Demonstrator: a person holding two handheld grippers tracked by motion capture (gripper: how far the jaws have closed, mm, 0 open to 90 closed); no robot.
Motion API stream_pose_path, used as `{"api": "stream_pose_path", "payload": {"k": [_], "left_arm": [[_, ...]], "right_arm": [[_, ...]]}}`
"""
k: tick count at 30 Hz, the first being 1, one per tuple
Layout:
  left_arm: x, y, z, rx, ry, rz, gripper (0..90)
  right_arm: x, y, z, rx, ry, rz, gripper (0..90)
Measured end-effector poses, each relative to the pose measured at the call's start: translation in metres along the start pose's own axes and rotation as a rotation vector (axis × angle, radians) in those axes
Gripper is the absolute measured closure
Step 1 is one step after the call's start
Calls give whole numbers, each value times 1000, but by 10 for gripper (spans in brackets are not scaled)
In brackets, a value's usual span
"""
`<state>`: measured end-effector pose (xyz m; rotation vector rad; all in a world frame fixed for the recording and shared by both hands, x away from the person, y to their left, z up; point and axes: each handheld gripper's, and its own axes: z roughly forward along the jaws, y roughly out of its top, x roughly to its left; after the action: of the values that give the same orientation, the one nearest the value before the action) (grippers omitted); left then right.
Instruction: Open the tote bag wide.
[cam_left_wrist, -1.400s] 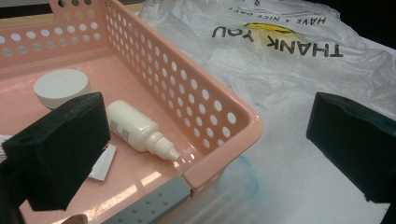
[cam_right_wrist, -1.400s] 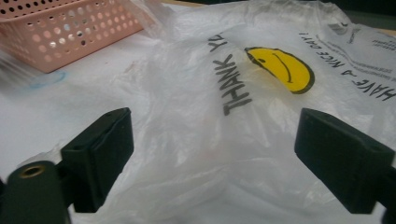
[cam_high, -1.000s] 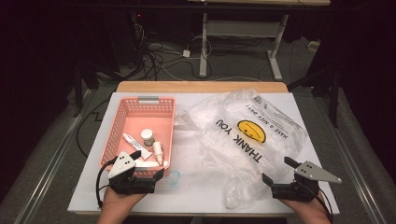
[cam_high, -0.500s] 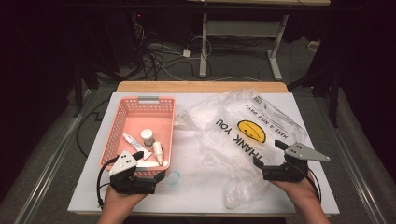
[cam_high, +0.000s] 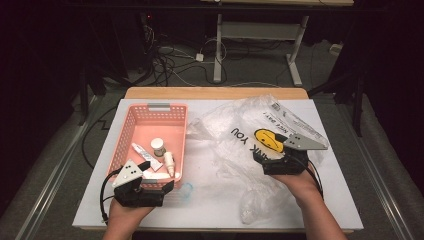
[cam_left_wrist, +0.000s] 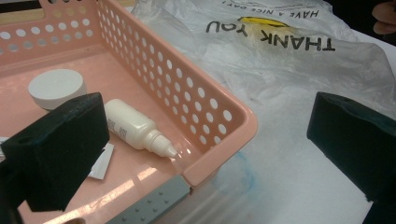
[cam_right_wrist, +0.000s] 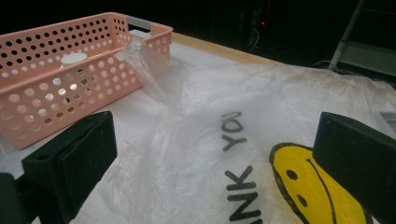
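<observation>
A pink perforated basket (cam_high: 129, 131) stands on the left of the white table and holds a white jar (cam_high: 158, 146), a small white bottle (cam_high: 170, 161) and a tube (cam_high: 144, 154). My left gripper (cam_high: 167, 184) hovers at the basket's near right corner (cam_left_wrist: 224, 126), open and empty, with the bottle (cam_left_wrist: 135, 128) and jar (cam_left_wrist: 56, 88) just ahead. A crumpled clear plastic bag (cam_high: 240, 150) with a yellow smiley and "THANK YOU" covers the right half. My right gripper (cam_high: 262, 161) is low over that bag (cam_right_wrist: 210, 140), open, jaws on either side of the print.
A faint blue mark (cam_high: 186, 189) lies on the table (cam_high: 210, 215) beside the basket's corner. A wooden strip (cam_high: 215, 93) runs along the table's far edge. Cables and metal desk legs lie on the dark floor beyond.
My right gripper has moved forward and to the left, from the table's near right edge onto the bag by the smiley. The left gripper has stayed put.
</observation>
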<state>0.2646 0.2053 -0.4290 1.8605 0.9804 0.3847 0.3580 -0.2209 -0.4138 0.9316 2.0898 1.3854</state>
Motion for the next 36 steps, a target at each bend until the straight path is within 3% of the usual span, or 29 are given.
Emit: {"api": "stream_pose_path", "payload": {"k": [15, 25, 36], "left_arm": [[-5, -8, -1, -5, 31, 0, 0], [-10, -10, 1, -5, 31, 4, 0], [-14, -11, -1, -13, 31, 12, 0]], "right_arm": [[13, -2, 35, 59, 89, -13, 11], [6, -11, 56, 142, 110, 12, 48], [20, -24, 67, 254, 174, -37, 241]]}}
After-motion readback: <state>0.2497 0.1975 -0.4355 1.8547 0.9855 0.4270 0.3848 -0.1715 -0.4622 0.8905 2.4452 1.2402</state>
